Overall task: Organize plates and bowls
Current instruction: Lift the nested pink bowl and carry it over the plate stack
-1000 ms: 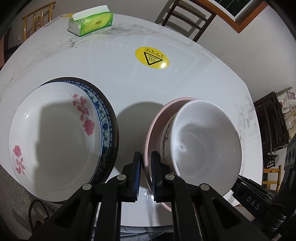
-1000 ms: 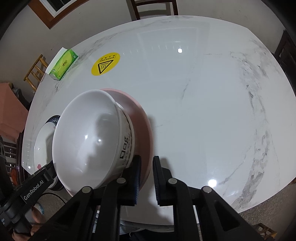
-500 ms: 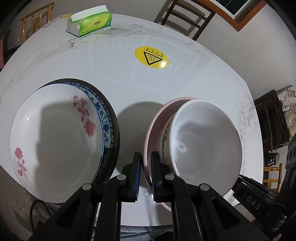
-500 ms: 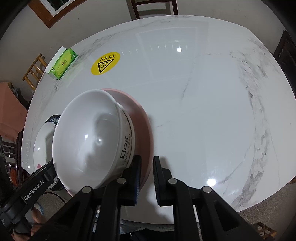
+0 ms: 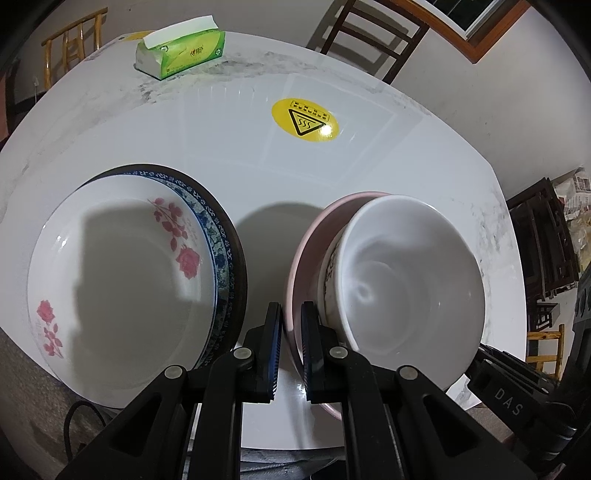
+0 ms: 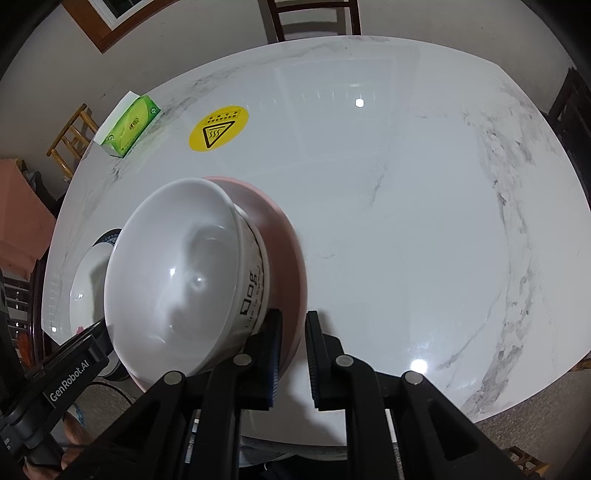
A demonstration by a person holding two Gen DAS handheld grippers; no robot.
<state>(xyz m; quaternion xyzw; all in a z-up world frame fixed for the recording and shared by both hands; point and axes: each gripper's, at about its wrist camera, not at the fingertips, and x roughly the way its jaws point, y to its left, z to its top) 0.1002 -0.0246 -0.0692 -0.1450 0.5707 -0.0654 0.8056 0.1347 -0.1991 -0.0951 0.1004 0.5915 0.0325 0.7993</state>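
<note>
both tools pinch the pink bowl's rim

the left tool [image 5: 291, 325] is closed on the near left rim of the pink bowl [image 5: 306, 236], one black finger outside the rim and the other inside, the rim running up between them. the right tool [image 6: 293, 332] is closed on the same pink bowl [image 6: 291, 251] at its near right rim, with its left finger tucked between the pink wall and the white bowl [image 6: 173, 273] and its right finger on the outside. both tools point steeply down at the counter [image 6: 388, 221].

the white bowl [image 5: 410, 273] sits nested inside the pink one and is tilted, so its inside faces the cameras; black lettering runs around its outer wall next to the right tool's left finger. whether the pink bowl rests on the counter or is raised off it cannot be told.

to the left of the left tool, just beside it, lies a stack of plates: a white plate with red flowers [image 5: 122, 273] on top of a blue patterned plate [image 5: 218, 229], with a dark rim under that. the stack is apart from the pink bowl, with bare counter [image 5: 221, 122] between them.

farther out on the counter are a round yellow warning sticker [image 5: 304, 120] and, near the far edge, a green tissue box [image 5: 184, 51]. dark wooden chairs [image 5: 373, 33] stand beyond the counter.
</note>
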